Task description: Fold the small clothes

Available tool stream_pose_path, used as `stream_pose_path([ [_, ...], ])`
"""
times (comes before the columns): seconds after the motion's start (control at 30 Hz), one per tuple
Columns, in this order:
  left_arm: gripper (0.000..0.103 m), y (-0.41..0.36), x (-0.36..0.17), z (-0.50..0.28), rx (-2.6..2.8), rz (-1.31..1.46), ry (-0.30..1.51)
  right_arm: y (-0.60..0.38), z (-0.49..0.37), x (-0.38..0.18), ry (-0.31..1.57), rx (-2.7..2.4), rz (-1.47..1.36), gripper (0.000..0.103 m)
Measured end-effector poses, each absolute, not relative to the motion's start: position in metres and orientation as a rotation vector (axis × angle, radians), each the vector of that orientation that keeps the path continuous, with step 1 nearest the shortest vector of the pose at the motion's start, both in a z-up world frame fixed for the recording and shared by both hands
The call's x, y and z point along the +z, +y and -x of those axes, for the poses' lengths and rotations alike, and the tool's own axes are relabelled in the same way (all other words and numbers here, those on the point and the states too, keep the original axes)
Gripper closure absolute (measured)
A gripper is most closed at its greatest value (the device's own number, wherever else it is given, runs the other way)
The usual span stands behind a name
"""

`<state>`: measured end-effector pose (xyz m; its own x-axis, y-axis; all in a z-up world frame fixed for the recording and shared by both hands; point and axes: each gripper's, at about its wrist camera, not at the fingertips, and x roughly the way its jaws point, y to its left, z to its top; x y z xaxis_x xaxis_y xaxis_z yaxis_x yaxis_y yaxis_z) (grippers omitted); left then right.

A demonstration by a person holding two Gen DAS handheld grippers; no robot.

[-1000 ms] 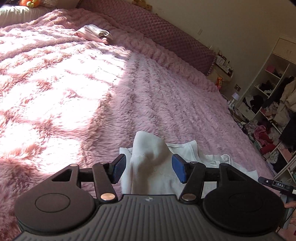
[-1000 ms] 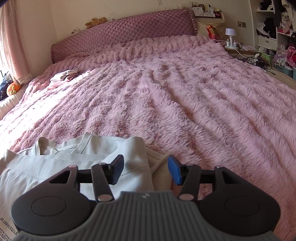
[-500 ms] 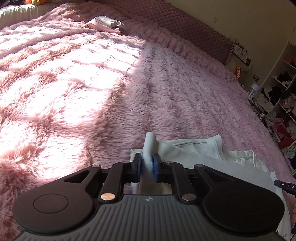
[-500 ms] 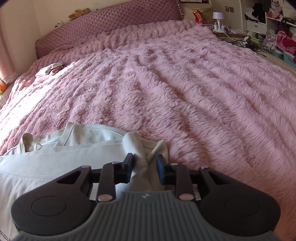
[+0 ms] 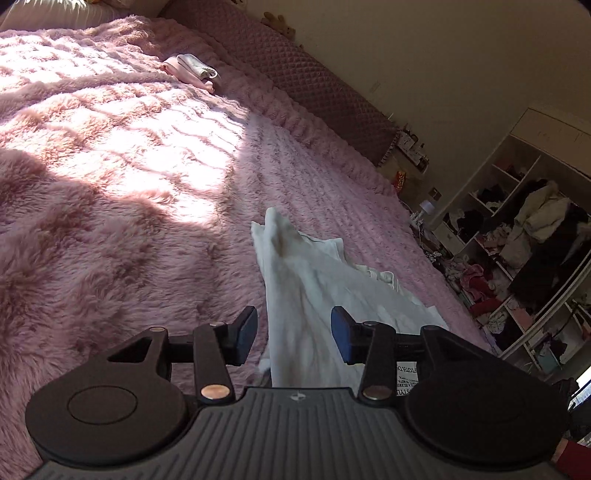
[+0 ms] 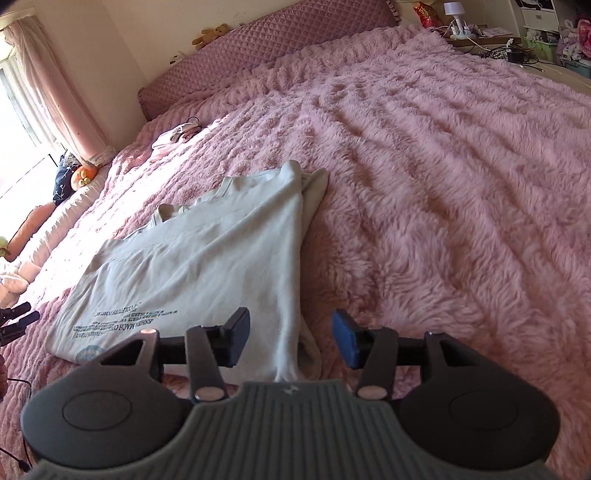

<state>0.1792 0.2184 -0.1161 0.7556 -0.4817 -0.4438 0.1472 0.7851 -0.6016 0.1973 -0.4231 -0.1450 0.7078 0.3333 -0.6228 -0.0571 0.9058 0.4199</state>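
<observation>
Pink furry bedspread (image 6: 443, 166), white shirt (image 6: 207, 258) spread flat, left claw (image 5: 294, 335) and right claw (image 6: 291, 339) both wide, over opposite edges.

- One white T-shirt (image 6: 207, 258) is lying on the bed, with printed text near its hem.
- One fluffy pink blanket (image 6: 443, 184) is covering the bed.
- One quilted headboard cushion (image 6: 266, 48) is running along the far edge.
- One small pile of pale clothes (image 5: 192, 70) is sitting near the headboard.
- Two grippers are showing: the left gripper (image 5: 294, 334) and the right gripper (image 6: 291, 338), each spreading two blue-padded fingers.
- One teddy bear (image 6: 210, 34) is sitting on the headboard.
- One small lamp (image 6: 455, 11) is standing on the bedside stand.
</observation>
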Motion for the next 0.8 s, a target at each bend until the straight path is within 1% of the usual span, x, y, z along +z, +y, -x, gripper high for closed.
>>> stream_pose_path([
  [0.13,0.054,0.225,-0.135,-0.173,-0.367,0.638,0.682,-0.418,-0.190,-0.150,0.756,0.222,-0.413,0.056],
  [0.27,0.054,0.218,-0.145,-0.183,-0.389,0.618,0.724,-0.409,-0.197,-0.151,0.774,0.219,-0.401,0.052],
  [0.43,0.054,0.205,-0.156,-0.196,-0.414,0.588,0.770,-0.399,-0.206,-0.149,0.786,0.220,-0.376,0.052],
  [0.47,0.054,0.202,-0.158,-0.197,-0.422,0.573,0.782,-0.398,-0.207,-0.149,0.796,0.221,-0.369,0.064],
  [0.5,0.058,0.198,-0.159,-0.197,-0.428,0.561,0.790,-0.398,-0.210,-0.150,0.812,0.227,-0.362,0.072],
  [0.53,0.066,0.195,-0.160,-0.196,-0.428,0.553,0.791,-0.397,-0.211,-0.150,0.824,0.227,-0.354,0.090],
  [0.57,0.068,0.194,-0.160,-0.196,-0.428,0.542,0.790,-0.397,-0.212,-0.151,0.837,0.222,-0.343,0.100],
  [0.6,0.084,0.193,-0.159,-0.196,-0.435,0.529,0.785,-0.397,-0.212,-0.152,0.840,0.220,-0.346,0.100],
  [0.63,0.097,0.193,-0.158,-0.195,-0.441,0.522,0.781,-0.399,-0.212,-0.152,0.838,0.220,-0.355,0.100],
  [0.8,0.100,0.194,-0.143,-0.190,-0.451,0.528,0.741,-0.409,-0.199,-0.134,0.773,0.200,-0.375,0.102],
])
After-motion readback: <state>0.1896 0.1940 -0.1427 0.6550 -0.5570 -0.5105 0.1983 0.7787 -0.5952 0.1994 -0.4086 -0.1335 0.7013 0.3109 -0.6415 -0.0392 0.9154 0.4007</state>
